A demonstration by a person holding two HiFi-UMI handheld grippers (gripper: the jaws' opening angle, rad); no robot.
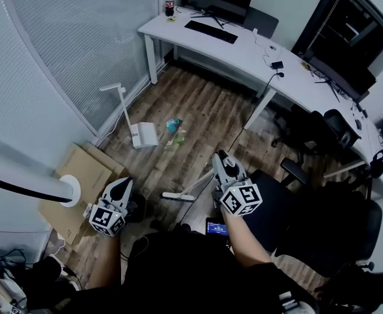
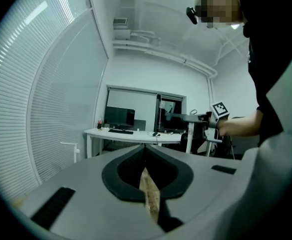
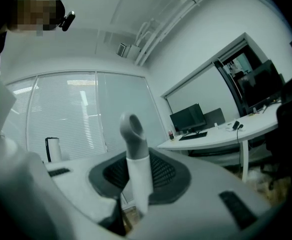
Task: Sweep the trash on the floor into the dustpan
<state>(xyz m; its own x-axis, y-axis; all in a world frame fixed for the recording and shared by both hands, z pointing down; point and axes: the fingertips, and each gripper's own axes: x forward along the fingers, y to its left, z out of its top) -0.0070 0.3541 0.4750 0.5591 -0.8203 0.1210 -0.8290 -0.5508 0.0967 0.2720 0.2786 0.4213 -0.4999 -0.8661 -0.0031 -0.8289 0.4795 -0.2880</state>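
Head view, stock of items.
- Trash [image 1: 173, 131]: small bluish and green scraps loose on the wood floor [image 1: 204, 113], just beside the dustpan; none visibly inside it.
- Dustpan [image 1: 143, 135]: white, long handle upright, standing unheld near the blinds, well apart from both grippers.
- Broom [image 1: 177, 195]: head resting on the floor close to the person.
- Right gripper [image 1: 219, 157]: clamped on the broom's handle.
- Left gripper [image 1: 126, 186]: jaws closed, holding nothing.

Progress: broom in hand only. Sweeping the scraps into the pan appears entirely outstanding.
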